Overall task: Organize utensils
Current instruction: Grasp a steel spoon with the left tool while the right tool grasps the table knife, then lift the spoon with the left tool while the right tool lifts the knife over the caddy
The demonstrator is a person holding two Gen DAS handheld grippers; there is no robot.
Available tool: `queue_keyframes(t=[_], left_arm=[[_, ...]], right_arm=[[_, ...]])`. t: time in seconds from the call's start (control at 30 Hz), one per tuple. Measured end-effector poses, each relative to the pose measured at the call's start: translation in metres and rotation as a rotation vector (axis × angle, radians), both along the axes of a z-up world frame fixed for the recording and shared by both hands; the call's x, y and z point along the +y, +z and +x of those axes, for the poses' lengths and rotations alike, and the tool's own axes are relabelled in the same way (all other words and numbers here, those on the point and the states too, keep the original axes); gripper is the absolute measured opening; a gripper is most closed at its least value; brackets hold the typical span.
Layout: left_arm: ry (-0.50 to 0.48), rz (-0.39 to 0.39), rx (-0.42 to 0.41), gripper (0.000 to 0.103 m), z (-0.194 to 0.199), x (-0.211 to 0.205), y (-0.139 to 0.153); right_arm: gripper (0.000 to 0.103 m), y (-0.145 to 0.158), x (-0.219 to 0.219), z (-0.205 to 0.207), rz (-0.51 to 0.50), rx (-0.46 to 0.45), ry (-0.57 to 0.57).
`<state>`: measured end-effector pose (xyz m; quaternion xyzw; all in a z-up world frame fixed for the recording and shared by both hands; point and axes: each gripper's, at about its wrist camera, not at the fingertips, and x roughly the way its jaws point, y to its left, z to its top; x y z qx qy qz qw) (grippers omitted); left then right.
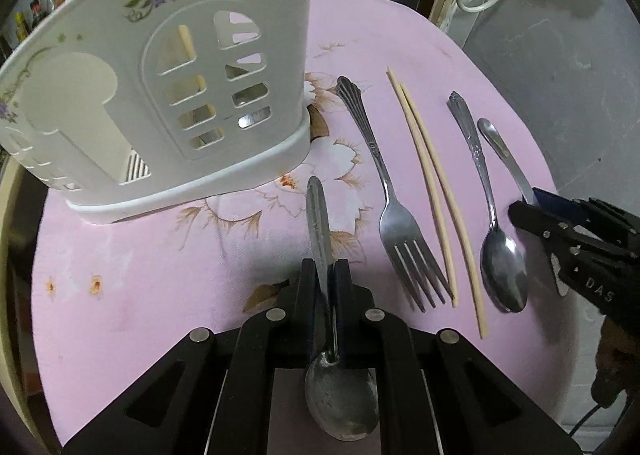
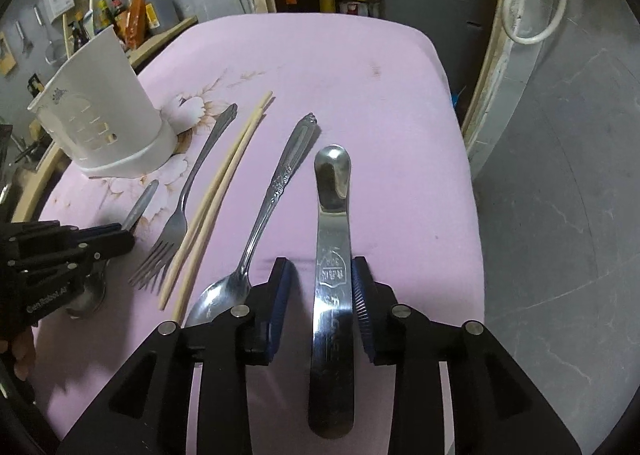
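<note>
Left wrist view: left gripper [image 1: 327, 275] clamped on dull steel spoon [image 1: 340, 395], bowl toward camera, handle pointing 12 o'clock above pink floral cloth [image 1: 140, 295]. White flower-printed utensil holder [image 1: 160, 95] at 10 o'clock. At 2 o'clock on cloth, side by side: fork [image 1: 394, 215], pale chopsticks [image 1: 436, 199], ornate spoon [image 1: 500, 255].

Right wrist view: right gripper [image 2: 320, 307] jaws apart, straddling shiny stamped utensil handle [image 2: 332, 287]; right pad touching its edge, left pad clear.
</note>
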<state>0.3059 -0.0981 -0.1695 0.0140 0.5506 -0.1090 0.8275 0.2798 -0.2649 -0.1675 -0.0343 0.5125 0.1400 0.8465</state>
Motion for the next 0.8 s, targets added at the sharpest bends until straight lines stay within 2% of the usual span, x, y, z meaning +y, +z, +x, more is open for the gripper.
queue_keyframes(t=[0.07, 0.13, 0.17, 0.27, 0.33, 0.47, 0.57, 0.8], left_arm=[[0.001, -0.012, 0.006, 0.007, 0.006, -0.002, -0.001], [-0.006, -0.009, -0.008, 0.006, 0.005, -0.003, 0.000], [-0.007, -0.011, -0.017, 0.005, 0.005, -0.003, 0.001], [-0.002, -0.057, -0.038, 0.005, -0.004, 0.008, 0.005], [-0.001, -0.089, -0.070, 0.004, -0.025, 0.020, 0.015], [-0.006, -0.154, -0.158, 0.004, -0.046, 0.034, 0.034], [-0.001, -0.186, -0.231, 0.004, -0.059, 0.039, 0.047], [-0.005, -0.199, -0.328, 0.002, -0.067, 0.045, 0.068]], right_arm=[[0.028, 0.000, -0.001, 0.000, 0.002, 0.006, 0.007], [0.023, 0.001, -0.003, 0.000, 0.013, 0.011, -0.008], [0.014, 0.002, -0.002, -0.001, 0.018, 0.009, -0.013], [0.014, 0.004, -0.001, -0.004, 0.025, -0.006, -0.027], [0.014, 0.008, -0.003, -0.010, 0.061, -0.033, -0.034], [0.014, 0.022, -0.009, -0.033, 0.147, -0.133, -0.068], [0.014, 0.033, -0.008, -0.046, 0.166, -0.211, -0.090], [0.014, 0.056, 0.001, -0.060, 0.208, -0.349, -0.118]])
